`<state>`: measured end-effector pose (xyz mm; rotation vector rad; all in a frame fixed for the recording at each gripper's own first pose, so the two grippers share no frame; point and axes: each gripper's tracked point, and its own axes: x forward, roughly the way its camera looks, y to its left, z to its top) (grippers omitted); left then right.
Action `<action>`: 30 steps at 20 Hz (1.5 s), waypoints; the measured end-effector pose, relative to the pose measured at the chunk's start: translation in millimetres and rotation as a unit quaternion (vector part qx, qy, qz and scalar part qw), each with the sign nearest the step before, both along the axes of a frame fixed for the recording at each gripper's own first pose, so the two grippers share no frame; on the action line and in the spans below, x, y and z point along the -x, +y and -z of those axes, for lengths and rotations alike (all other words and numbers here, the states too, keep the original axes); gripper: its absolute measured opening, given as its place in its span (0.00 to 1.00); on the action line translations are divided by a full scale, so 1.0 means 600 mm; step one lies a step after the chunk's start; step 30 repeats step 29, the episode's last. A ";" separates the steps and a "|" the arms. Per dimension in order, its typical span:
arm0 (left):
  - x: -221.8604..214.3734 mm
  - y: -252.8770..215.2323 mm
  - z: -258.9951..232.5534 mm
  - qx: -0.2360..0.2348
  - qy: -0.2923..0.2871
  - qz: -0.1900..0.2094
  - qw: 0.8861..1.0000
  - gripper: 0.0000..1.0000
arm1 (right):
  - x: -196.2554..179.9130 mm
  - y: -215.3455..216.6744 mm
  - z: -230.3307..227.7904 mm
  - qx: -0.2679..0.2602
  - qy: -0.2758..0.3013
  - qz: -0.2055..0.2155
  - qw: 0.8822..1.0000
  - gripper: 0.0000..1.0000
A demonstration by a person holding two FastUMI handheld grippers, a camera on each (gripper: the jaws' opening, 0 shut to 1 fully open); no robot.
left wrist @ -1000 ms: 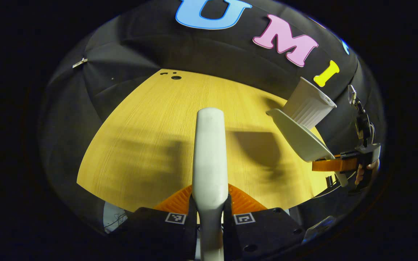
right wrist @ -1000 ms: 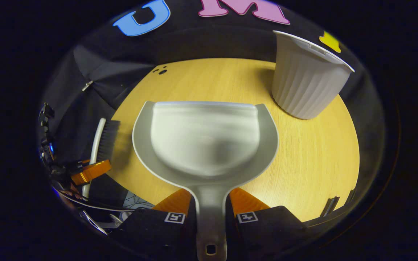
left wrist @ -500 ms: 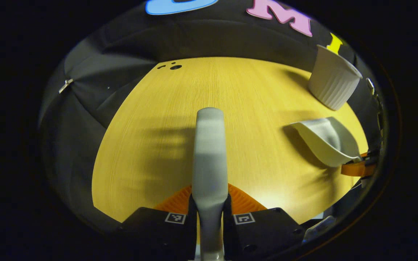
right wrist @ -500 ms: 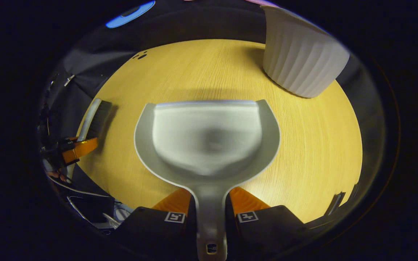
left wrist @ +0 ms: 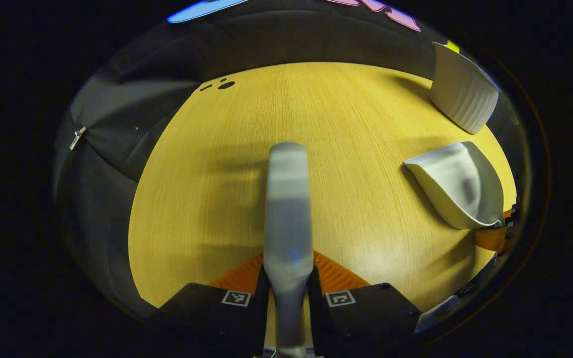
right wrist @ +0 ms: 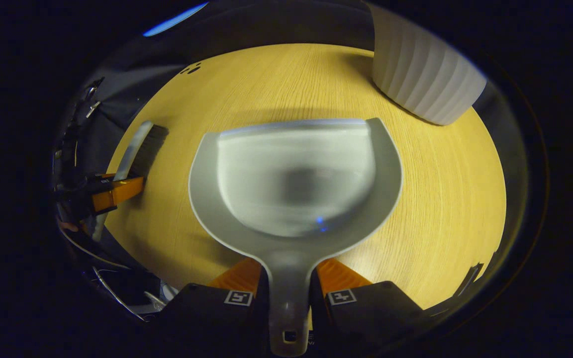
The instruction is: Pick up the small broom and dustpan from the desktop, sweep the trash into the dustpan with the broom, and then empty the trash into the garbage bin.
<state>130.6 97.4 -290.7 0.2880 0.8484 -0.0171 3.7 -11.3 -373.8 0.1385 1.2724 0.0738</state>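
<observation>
Over the wooden table [left wrist: 346,129], the left gripper [left wrist: 287,278] is clamped on the broom [left wrist: 287,199]; the right gripper [right wrist: 289,283] is clamped on the dustpan [right wrist: 296,184], near the ribbed bin [right wrist: 426,84].

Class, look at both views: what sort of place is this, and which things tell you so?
Most likely a staged recording booth, not a home: a bare wooden table ringed by black cloth, with just a broom, dustpan and ribbed white bin.

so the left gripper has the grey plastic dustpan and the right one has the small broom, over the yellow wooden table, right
No, swapped. The left gripper is shut on the small broom in the left gripper view; the right gripper is shut on the grey plastic dustpan. Both are over the yellow wooden table.
</observation>
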 end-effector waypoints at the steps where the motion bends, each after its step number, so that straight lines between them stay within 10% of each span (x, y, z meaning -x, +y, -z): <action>1: 0.000 0.006 -0.004 -0.002 -0.002 -0.006 1.000 0.41 | -0.004 0.012 -0.003 -0.014 0.001 -0.001 1.000 0.41; 4: 0.011 -0.007 -0.014 0.033 -0.016 -0.015 0.999 0.66 | -0.013 0.010 -0.014 -0.016 -0.011 0.000 1.000 0.99; 7: 0.039 -0.014 -0.039 0.063 -0.038 -0.025 0.997 1.00 | -0.012 0.005 -0.034 -0.011 -0.032 -0.013 0.999 0.99; 13: 0.117 -0.030 -0.193 0.102 -0.185 -0.023 0.977 0.96 | -0.031 -0.029 -0.173 0.019 -0.170 0.002 0.985 0.99; 21: 0.257 -0.092 -0.417 0.098 -0.425 0.012 0.900 0.97 | -0.048 -0.007 -0.386 0.006 -0.419 -0.004 0.908 0.99; 24: 0.307 -0.106 -0.429 0.098 -0.445 0.014 0.890 0.96 | -0.024 0.005 -0.440 0.011 -0.467 -0.023 0.884 0.99; 30: 0.351 -0.129 -0.378 0.126 -0.414 0.025 0.901 0.96 | 0.004 0.015 -0.413 0.003 -0.422 -0.044 0.905 0.99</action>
